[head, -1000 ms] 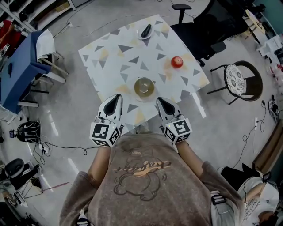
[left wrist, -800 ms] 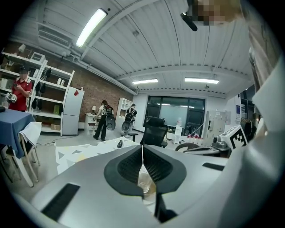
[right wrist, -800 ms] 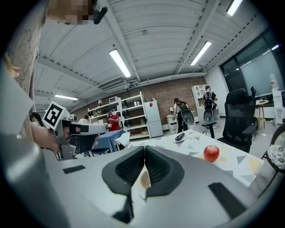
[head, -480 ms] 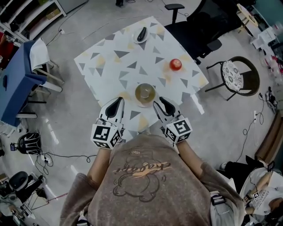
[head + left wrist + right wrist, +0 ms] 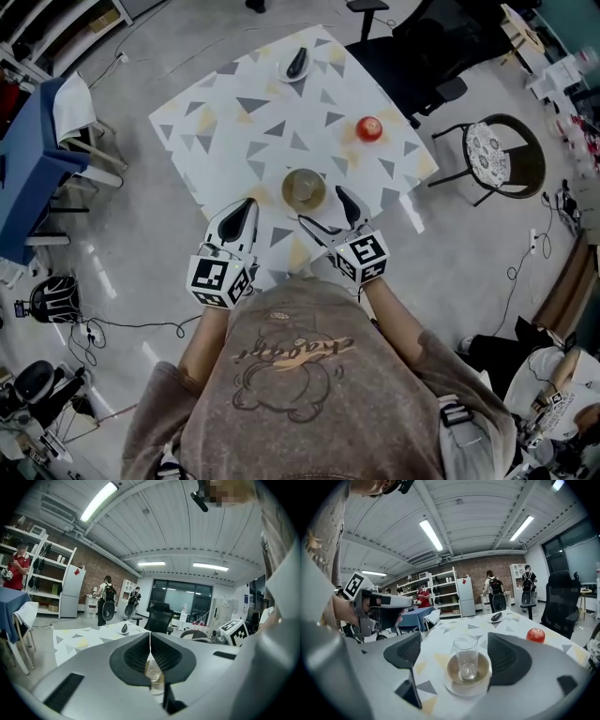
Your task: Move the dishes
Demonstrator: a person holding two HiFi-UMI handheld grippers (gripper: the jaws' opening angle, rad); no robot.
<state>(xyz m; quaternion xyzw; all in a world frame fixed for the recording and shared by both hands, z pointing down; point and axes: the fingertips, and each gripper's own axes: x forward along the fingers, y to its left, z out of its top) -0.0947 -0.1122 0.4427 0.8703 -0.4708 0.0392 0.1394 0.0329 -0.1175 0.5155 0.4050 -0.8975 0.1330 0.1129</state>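
**Head view.** The person is standing at the near edge of the tabletop (image 5: 234, 131). The left forearm (image 5: 204, 337) and right forearm (image 5: 398, 314) are both reaching forward from the torso, each tool tipping slightly downward.

The left hand-held gripper (image 5: 247, 206) is hanging over the tabletop's near edge, just left of the saucer (image 5: 286, 195). The right hand-held gripper (image 5: 322, 208) is angling inward toward that saucer. Its jaws have just been opening and are now standing wide apart. The glass (image 5: 304, 186) is standing in the saucer, near the tabletop's front edge.

Farther back, an apple (image 5: 369, 128) is lying to the right. A small plate (image 5: 297, 66) bearing a dark object is sitting at the far edge, well apart from both tools.

**Left gripper view.** The left hand-held gripper (image 5: 150, 654) is staying clenched — its jaws are meeting along a thin seam with nothing between them.

**Right gripper view.** The right hand-held gripper (image 5: 459, 654) is released. The glass (image 5: 466, 656) is standing upright in the saucer (image 5: 457, 687), showing between the spread jaws — neither pad is touching it.
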